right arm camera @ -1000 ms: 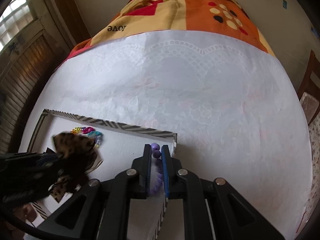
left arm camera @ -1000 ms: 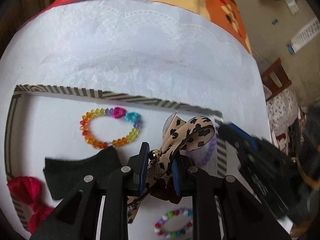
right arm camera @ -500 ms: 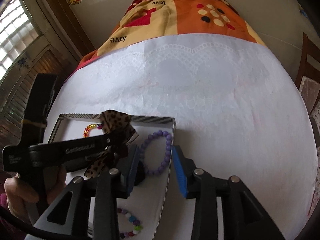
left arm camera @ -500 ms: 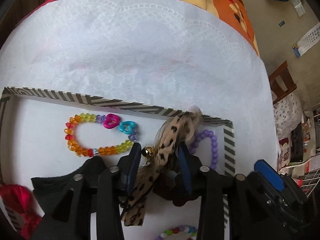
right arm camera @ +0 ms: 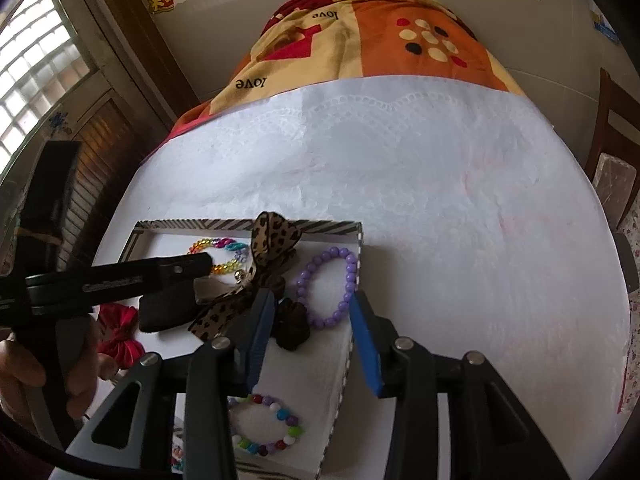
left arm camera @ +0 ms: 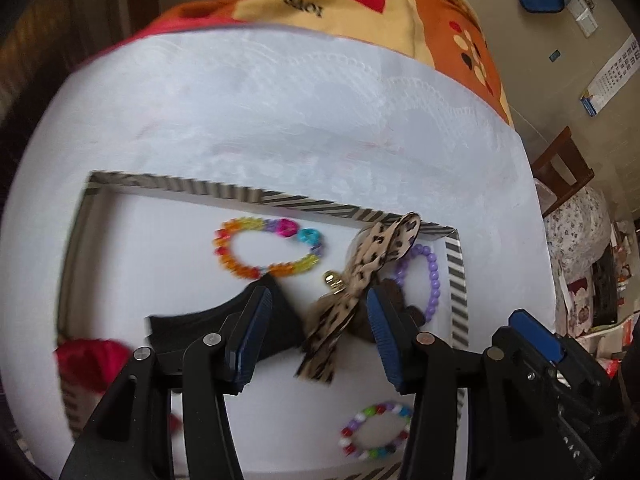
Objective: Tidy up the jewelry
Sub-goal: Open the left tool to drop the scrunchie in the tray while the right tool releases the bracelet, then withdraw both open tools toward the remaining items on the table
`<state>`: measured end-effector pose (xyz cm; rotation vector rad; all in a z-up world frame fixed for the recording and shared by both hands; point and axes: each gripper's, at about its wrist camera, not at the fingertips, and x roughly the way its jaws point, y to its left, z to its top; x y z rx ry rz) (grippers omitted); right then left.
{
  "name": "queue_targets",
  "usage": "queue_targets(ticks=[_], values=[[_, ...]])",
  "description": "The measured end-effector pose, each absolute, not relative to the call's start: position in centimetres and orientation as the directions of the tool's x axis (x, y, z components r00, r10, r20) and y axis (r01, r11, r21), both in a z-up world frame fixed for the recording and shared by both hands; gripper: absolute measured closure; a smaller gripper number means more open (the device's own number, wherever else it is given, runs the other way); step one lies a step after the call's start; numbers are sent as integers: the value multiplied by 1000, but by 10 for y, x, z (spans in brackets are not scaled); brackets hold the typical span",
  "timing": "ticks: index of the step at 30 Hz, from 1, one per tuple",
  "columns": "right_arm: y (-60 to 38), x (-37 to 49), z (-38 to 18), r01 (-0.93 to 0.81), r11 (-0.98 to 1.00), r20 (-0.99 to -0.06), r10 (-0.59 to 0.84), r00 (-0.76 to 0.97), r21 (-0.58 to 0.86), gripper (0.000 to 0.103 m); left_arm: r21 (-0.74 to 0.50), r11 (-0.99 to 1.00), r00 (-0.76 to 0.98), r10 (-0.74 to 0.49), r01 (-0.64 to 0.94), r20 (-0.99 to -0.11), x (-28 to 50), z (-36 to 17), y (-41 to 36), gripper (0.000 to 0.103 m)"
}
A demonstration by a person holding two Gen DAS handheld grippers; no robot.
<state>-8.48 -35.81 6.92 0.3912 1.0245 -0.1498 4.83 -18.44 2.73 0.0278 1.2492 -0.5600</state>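
Note:
A shallow white box with a striped rim [left arm camera: 352,210] [right arm camera: 280,225] lies on the white cloth. In it lie a leopard-print bow with a gold bell [left arm camera: 360,272] [right arm camera: 272,240], a purple bead bracelet [left arm camera: 430,276] [right arm camera: 326,284], a rainbow bead bracelet [left arm camera: 268,248] [right arm camera: 218,254], a multicolour bead bracelet [left arm camera: 374,430] [right arm camera: 266,424], a black pad [left arm camera: 224,320] [right arm camera: 168,312], a red bow [left arm camera: 92,364] [right arm camera: 118,328] and a dark brown scrunchie [right arm camera: 292,324]. My left gripper [left arm camera: 316,332] is open, the bow lying free between its fingers. My right gripper [right arm camera: 312,340] is open above the box's right edge, behind the purple bracelet.
The round table wears a white embossed cloth [right arm camera: 440,208] over an orange patterned one [right arm camera: 380,40]. A wooden chair [right arm camera: 616,168] stands to the right. The hand holding the left gripper [right arm camera: 24,364] shows at the lower left of the right wrist view.
Both grippers opened. The left let go of the leopard bow, the right let go of the purple bracelet; both now lie in the box. Both grippers drew back.

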Motion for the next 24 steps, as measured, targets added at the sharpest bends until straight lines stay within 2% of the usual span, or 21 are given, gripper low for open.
queue_targets(ticks=[10, 24], values=[[-336, -115, 82, 292, 925, -853, 61, 518, 243, 56, -180, 892, 289, -316, 415, -904, 3, 39, -146, 72], [-298, -168, 85, 281, 922, -850, 88, 519, 267, 54, -139, 907, 327, -281, 397, -902, -54, 45, -106, 72]])
